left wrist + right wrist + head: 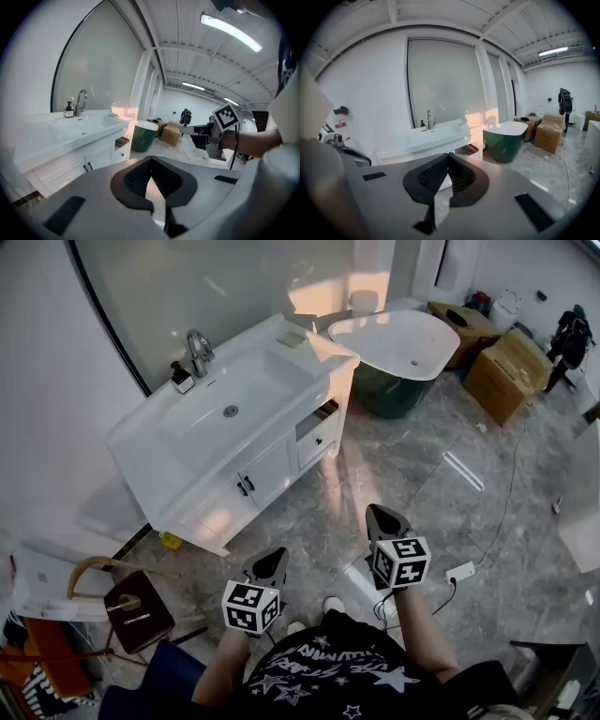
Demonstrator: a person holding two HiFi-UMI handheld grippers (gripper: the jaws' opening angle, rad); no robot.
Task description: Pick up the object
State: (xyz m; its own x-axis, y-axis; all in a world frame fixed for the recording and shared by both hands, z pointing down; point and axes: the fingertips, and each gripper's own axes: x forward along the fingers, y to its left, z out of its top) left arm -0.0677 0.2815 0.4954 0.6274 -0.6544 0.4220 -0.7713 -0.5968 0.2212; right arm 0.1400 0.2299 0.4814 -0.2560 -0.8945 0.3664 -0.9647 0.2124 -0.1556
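Both tools were idle. The left gripper (151, 161) had its jaws pressed together with nothing between the pads, and the right gripper (448, 157) was the same: fully closed, empty.

They were held low in front of the torso, tips aimed forward at the white vanity (150, 451). That looked like a carry/approach posture, not a reach.

I couldn't tell which thing "the object" was. There were two candidates on the vanity top: a small pump bottle (181, 379) just beside the faucet (197, 351), and a pale green bar (292, 337) at the far corner near the green bathtub (398, 357). Both were well apart from either gripper, across open marble floor (422, 484).

The jaws would need opening before any grasp. The bottle is upright and narrow, so probably the easier pinch.
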